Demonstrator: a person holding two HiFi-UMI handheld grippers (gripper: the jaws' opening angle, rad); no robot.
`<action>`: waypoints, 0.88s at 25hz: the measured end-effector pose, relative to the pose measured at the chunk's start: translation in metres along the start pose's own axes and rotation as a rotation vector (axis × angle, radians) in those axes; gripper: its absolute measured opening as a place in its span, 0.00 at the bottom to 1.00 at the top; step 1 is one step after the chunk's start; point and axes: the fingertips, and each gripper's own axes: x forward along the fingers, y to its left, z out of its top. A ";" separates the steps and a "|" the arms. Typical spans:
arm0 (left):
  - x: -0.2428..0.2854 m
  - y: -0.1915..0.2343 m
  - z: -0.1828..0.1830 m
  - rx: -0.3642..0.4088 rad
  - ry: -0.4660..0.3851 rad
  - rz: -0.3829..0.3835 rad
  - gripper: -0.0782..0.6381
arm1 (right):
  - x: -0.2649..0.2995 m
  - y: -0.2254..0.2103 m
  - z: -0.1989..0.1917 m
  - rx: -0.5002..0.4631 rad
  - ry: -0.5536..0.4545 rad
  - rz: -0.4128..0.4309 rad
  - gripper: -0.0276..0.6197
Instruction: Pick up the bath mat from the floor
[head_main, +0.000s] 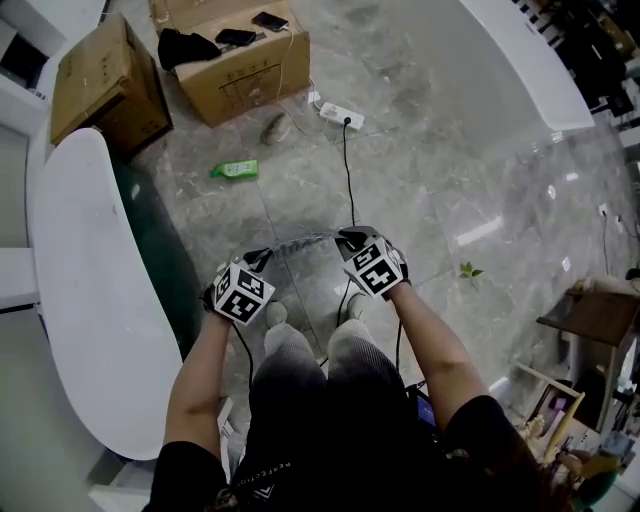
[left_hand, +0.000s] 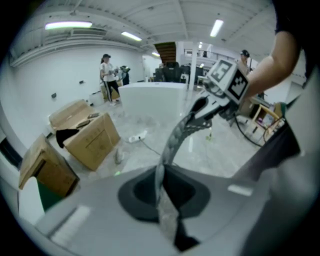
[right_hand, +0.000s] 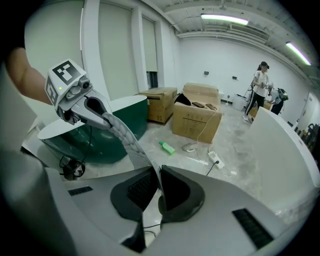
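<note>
While the grey bath mat (head_main: 300, 241) is held up by its top edge on the near side of the open cardboard box (head_main: 245, 62), that edge sags in a shallow arc from one gripper to the other. The left gripper (head_main: 262, 258) has its jaws clamped on the mat's left end, and the right gripper (head_main: 350, 238) pinches the right end the same way. A green bottle (head_main: 235, 169) and a white power strip (head_main: 341, 116) lie on the floor between box and mat.
</note>
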 end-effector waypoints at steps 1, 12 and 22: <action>-0.007 -0.001 0.002 -0.006 -0.006 0.003 0.13 | -0.006 0.003 0.004 -0.009 -0.006 0.002 0.07; -0.085 0.002 0.033 -0.030 -0.113 0.091 0.13 | -0.070 0.031 0.054 -0.049 -0.101 0.028 0.07; -0.140 0.015 0.069 -0.026 -0.220 0.186 0.13 | -0.111 0.039 0.095 -0.033 -0.187 0.027 0.07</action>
